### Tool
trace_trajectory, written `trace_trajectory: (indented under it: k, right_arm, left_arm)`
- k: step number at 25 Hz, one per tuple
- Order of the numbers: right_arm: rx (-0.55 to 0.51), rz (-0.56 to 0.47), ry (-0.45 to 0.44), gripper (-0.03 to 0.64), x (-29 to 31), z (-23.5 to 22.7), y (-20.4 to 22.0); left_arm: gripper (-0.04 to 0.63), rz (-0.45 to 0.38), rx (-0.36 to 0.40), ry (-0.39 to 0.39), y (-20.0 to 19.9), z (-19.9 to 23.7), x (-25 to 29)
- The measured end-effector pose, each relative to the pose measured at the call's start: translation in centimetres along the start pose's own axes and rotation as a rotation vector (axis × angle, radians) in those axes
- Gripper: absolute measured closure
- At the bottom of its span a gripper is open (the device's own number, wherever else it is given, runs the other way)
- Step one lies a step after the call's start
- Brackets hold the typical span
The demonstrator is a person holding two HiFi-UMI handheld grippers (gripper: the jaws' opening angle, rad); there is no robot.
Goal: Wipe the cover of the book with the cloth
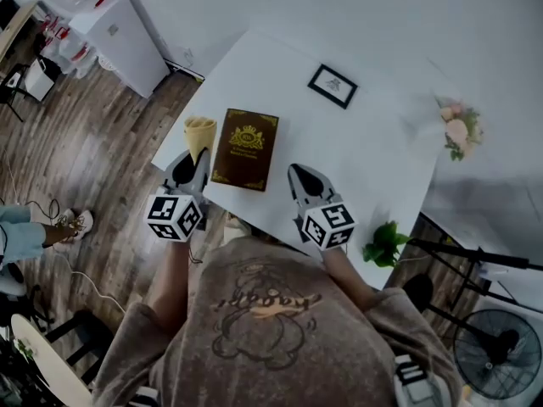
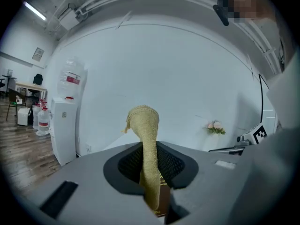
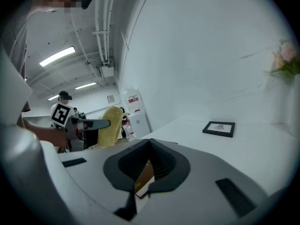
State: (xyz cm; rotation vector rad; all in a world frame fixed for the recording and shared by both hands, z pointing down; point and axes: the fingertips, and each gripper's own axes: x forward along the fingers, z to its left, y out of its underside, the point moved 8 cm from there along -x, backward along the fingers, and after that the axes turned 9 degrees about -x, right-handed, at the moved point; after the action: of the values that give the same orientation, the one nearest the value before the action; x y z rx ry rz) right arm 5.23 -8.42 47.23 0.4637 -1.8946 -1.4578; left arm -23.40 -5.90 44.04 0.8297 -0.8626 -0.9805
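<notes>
Along the near edge of the tabletop (image 1: 373,151), toward its left corner, one brown book (image 1: 246,148) lies flat, gold-printed cover up. Both forearms reach forward from the body, one on each side of the book, and each gripper points toward the far edge. Two grippers are counted. The left gripper (image 1: 197,158) is held over the near left corner, just beside the book's left edge. Its fingers (image 2: 93,186) are clamped on the one yellow cloth (image 1: 200,131), which stands up out of the jaws in a folded bunch, clear of the cover. The right gripper (image 1: 299,175) is held low just off the book's right near corner and apart from it in the head view. Its jaws are drawn together, gripping nothing, and the book's corner shows through the small gap between them. One framed picture (image 1: 333,85) lies toward the far edge. One bunch of flowers (image 1: 459,131) is at the right edge, and one green plant (image 1: 386,242) at the near right corner.
</notes>
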Motion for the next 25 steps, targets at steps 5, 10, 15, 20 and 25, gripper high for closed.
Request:
trace_trajectory:
  k: [5,10,15,20,25]
  right_arm:
    - [0.012,0.000,0.048,0.624,0.6,-0.3,-0.3]
    - [0.017,0.004,0.085,0.624,0.7,-0.4,-0.4]
    - [0.034,0.003,0.130,0.624,0.3,-0.8,-0.5]
    - [0.048,0.011,0.169,0.624,-0.3,-1.2,-0.3]
    - [0.057,0.015,0.206,0.624,-1.2,-1.4,-0.1]
  left_arm:
    - [0.534,0.045,0.020,0.034,-0.3,1.9,3.5]
    - [0.534,0.096,0.060,0.075,-0.3,3.0,7.2]
    - [0.534,0.155,0.100,0.106,0.0,3.8,10.7]
    - [0.534,0.219,0.139,0.119,0.9,4.5,13.9]
    - [0.534,0.295,0.193,0.118,2.6,5.1,16.5]
